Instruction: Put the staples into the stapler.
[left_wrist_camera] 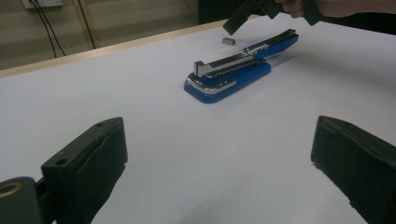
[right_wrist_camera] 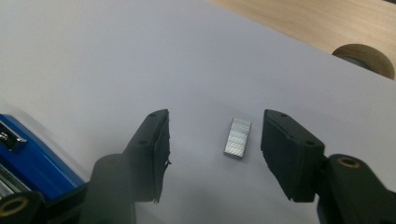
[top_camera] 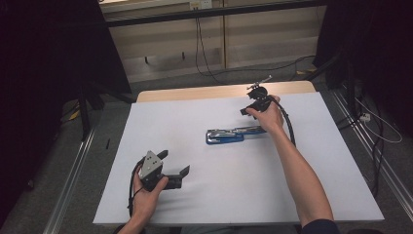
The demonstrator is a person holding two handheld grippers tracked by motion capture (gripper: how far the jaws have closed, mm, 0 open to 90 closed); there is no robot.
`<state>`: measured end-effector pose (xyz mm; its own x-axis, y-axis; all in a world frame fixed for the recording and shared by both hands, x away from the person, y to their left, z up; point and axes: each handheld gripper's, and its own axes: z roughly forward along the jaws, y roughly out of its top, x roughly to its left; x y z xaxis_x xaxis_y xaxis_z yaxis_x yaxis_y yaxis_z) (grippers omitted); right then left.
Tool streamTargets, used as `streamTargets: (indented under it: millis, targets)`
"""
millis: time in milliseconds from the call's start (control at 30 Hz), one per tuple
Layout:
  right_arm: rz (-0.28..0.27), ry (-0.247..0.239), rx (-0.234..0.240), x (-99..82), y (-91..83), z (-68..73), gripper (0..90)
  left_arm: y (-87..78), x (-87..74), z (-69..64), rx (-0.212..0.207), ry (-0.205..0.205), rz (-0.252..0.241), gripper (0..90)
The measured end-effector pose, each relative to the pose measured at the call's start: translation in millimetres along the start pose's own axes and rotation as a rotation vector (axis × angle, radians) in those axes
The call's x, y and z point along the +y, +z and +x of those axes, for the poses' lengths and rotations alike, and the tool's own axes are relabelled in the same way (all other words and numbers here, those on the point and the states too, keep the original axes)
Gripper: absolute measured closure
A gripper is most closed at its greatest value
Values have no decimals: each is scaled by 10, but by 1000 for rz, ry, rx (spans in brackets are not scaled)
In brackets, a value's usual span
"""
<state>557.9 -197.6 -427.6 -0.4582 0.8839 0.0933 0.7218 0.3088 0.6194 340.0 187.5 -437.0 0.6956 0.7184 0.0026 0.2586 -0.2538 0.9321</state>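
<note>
A blue and chrome stapler (top_camera: 224, 135) lies open on the white sheet near the table's middle, its top arm swung back; it also shows in the left gripper view (left_wrist_camera: 233, 70). A small silver strip of staples (right_wrist_camera: 237, 137) lies flat on the sheet just beyond it. My right gripper (top_camera: 246, 111) hangs over that strip, open. In the right gripper view the strip sits between the jaws (right_wrist_camera: 215, 116), nearer the right one, and neither pad touches it. My left gripper (top_camera: 174, 162) rests open at the front left with nothing in it, facing the stapler (left_wrist_camera: 219, 128).
The white sheet (top_camera: 311, 185) covers most of the table, with a bare wooden strip (top_camera: 195, 92) at the far edge and a round hole (right_wrist_camera: 364, 56) in that wood. Cables trail on the floor behind and to the right.
</note>
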Motion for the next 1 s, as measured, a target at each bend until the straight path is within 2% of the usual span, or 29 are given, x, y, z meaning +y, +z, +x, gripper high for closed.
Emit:
streamTargets:
  millis: [200,500,667,733,1000]
  targets:
    - [18,8,-29,-22,65,-36,537,3,0,-3,0,7,3,38]
    - [42,16,-41,-20,127,-62,654,5,-5,4,6,12,10,36]
    - [44,26,-63,-11,145,-59,674,11,-9,0,-2,7,13,36]
    - [56,15,-52,-15,165,-49,684,10,-10,0,-2,6,12,35]
    - [75,12,-73,-28,195,-35,733,21,-9,2,-2,8,14,36]
